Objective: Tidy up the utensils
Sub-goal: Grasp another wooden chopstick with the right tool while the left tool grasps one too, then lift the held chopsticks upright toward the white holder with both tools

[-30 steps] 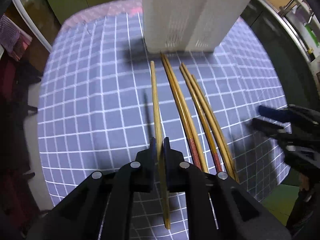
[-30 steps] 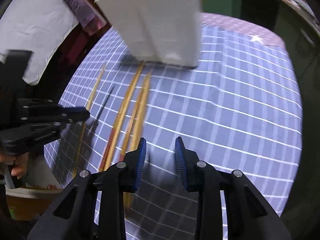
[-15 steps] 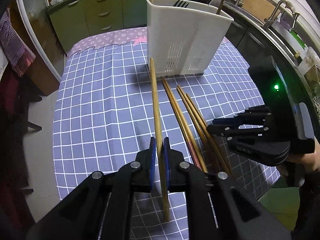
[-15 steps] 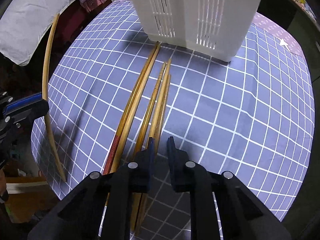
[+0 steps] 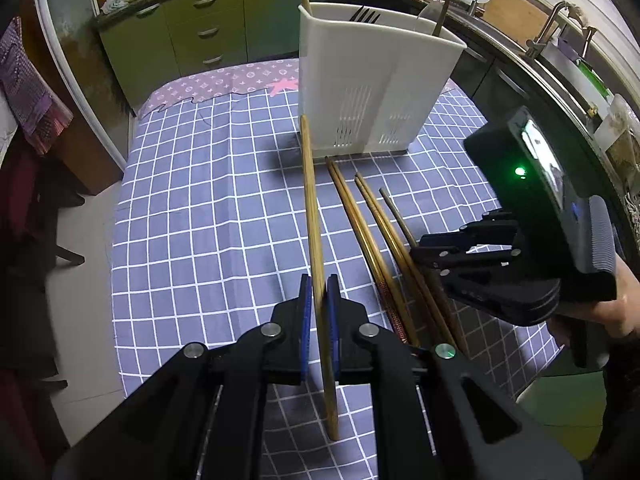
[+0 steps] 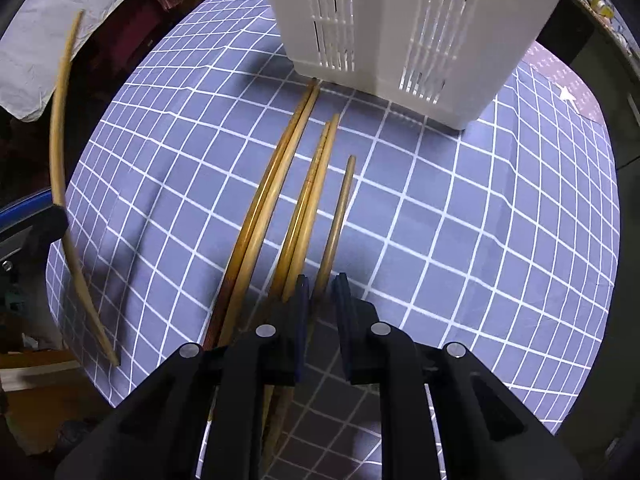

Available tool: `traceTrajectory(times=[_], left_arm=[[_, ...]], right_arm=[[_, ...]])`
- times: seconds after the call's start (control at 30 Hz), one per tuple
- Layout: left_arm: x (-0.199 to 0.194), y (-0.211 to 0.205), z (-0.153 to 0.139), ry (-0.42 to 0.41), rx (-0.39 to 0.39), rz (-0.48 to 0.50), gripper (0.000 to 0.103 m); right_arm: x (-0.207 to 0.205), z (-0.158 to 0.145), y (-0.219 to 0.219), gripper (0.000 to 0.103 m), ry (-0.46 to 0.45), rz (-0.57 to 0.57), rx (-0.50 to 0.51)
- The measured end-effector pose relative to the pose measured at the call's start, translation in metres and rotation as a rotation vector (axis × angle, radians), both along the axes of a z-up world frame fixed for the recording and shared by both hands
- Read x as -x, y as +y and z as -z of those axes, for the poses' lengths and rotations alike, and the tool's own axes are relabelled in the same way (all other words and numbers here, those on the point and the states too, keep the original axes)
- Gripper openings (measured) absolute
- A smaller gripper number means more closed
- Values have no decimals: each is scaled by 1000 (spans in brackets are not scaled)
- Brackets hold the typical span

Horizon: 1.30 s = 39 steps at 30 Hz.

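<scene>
I am looking over a tabletop (image 5: 192, 208) that is wearing a purple-grey cloth with a white grid. At its far side a tall white slotted utensil holder (image 5: 372, 92) is standing upright, with a fork (image 5: 362, 14) and some stick handles poking out of its top.

My left claw (image 5: 317, 304) is pressing together on one long wooden chopstick (image 5: 310, 208), pinching it near its lower end. That chopstick is lifted off the cloth and is pointing toward the near left corner of the holder; in the right wrist view it is showing as a curved stick (image 6: 60, 168) off to the left, above the table's edge.

Four more chopsticks (image 6: 288, 204) are lying on the cloth in two touching pairs, their tips pointing toward the holder's base, the left pair reaching almost to it.

My right claw (image 6: 322, 292) is sitting low over the near ends of these sticks. Its jaws are standing narrowly apart around a single thinner chopstick (image 6: 338, 216), which is lying just right of the pairs. I cannot tell whether the pads are actually touching it.
</scene>
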<state>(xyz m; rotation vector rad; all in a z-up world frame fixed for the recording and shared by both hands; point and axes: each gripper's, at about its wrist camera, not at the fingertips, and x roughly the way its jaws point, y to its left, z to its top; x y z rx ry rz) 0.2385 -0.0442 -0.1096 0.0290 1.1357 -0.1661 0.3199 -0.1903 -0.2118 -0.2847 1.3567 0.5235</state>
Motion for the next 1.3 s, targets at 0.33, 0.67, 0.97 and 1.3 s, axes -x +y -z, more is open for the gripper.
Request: traceTrajectory(times=[0.33, 0.67, 0.97, 1.3], left_arm=[[3, 3, -10, -31, -7, 18, 7], [15, 1, -31, -94, -7, 40, 7], [23, -1, -46, -138, -19, 47, 7], [27, -3, -51, -144, -21, 57, 7]], right_arm=[[9, -30, -14, 7, -63, 19, -112], [45, -94, -67, 7, -225, 64, -265], [76, -119, -101, 7, -293, 92, -302], [84, -124, -107, 7, -308, 97, -321]])
